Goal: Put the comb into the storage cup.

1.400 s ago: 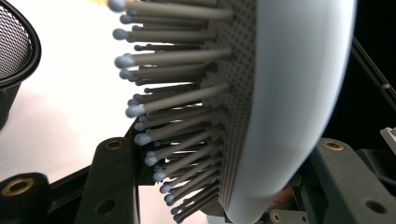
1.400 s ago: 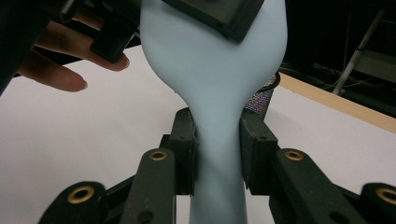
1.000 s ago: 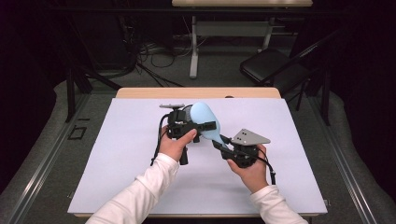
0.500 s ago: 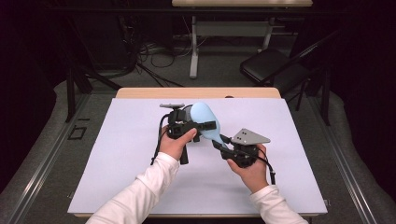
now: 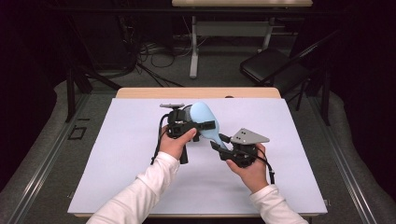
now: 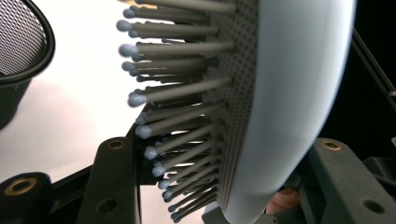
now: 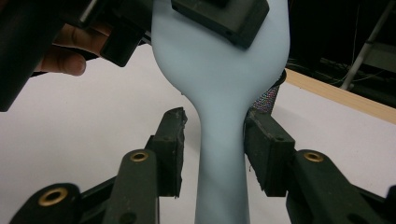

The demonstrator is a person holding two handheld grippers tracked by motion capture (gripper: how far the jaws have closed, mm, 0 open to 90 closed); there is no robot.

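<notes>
While left claw [image 5: 198, 126] grips pale blue hairbrush [image 5: 204, 117], right claw [image 5: 219, 141] just loosened around handle, no writing legible

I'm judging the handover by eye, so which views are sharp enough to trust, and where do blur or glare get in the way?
High view: even light and sharp, dark surroundings, the hairbrush small. Left gripper view: very close, the bristles partly soft, the white table cover washed out by glare. Right gripper view: the brush handle and the right claw are crisp; the hand at the top left is slightly blurred.
</notes>
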